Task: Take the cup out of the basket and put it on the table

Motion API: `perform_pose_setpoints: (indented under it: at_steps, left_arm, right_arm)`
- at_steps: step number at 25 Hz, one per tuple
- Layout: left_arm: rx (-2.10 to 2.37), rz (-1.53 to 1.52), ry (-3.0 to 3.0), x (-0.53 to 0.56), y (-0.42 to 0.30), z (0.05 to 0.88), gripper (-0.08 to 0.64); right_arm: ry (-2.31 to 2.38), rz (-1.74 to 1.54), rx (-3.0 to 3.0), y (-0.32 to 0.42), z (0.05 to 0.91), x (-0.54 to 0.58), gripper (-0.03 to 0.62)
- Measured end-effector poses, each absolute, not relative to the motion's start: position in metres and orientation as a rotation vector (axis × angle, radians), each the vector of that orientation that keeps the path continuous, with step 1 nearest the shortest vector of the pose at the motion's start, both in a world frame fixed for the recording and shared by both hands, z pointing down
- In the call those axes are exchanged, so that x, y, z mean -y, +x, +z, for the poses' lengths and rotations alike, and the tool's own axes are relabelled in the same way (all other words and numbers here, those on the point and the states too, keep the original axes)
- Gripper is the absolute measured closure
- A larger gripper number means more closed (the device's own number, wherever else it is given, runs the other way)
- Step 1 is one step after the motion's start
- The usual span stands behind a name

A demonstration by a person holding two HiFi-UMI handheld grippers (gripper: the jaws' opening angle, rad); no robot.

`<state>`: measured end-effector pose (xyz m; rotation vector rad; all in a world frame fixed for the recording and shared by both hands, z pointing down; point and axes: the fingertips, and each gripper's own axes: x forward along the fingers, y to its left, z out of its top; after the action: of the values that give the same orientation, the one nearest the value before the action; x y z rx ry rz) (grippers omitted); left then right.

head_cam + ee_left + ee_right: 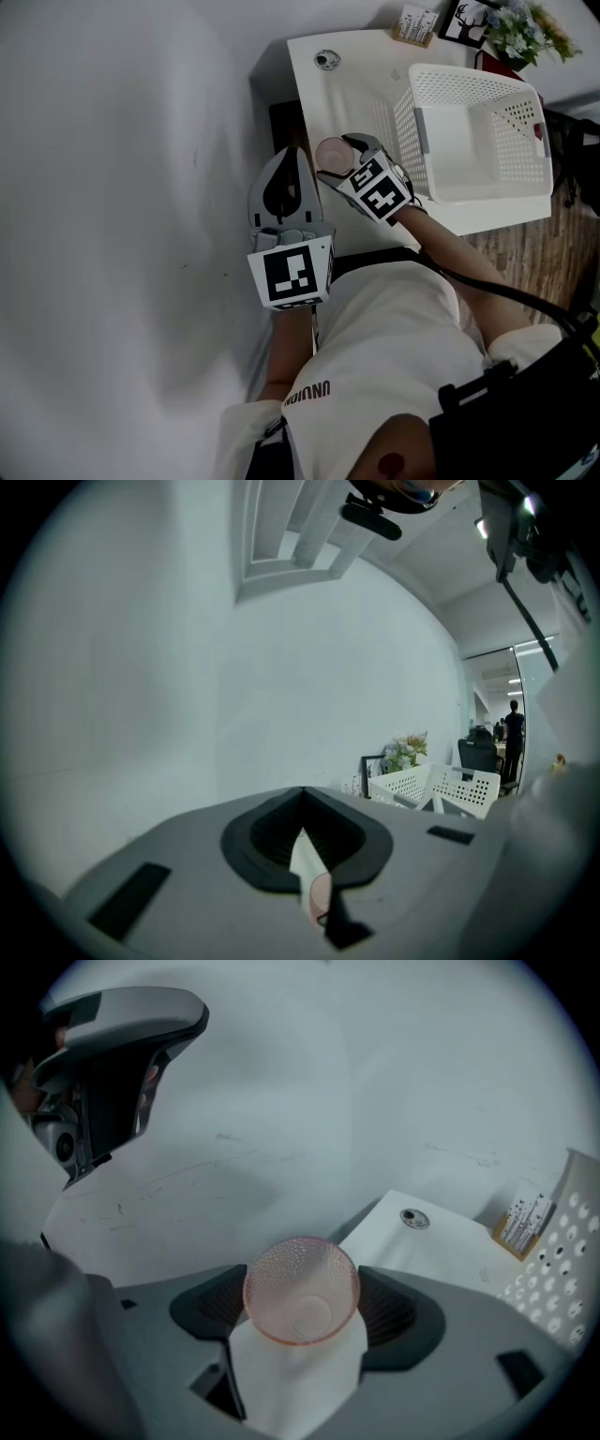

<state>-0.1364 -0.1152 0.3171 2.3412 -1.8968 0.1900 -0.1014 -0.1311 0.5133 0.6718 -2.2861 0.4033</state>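
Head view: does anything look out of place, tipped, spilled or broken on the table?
Nothing stands out. The basket stands upright on the table, no spill shows, and the cup looks whole between the right gripper's jaws.

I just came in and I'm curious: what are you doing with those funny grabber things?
A person holds a gripper in each hand. The right gripper has its jaws shut on a pink see-through cup, holding it over the white table beside the white basket. The basket looks empty. The left gripper is shut on nothing, held beside the table's edge.
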Motion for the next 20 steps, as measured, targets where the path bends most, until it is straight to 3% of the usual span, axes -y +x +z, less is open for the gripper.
perform_pose_setpoints:
  at_steps: [20]
  left_arm:
    - [1.884, 0.231, 2.358, 0.116, -0.135, 0.319, 0.549]
  right_arm:
    - [0.649, 0.431, 2.288, -0.099, 0.526, 0.125, 0.204]
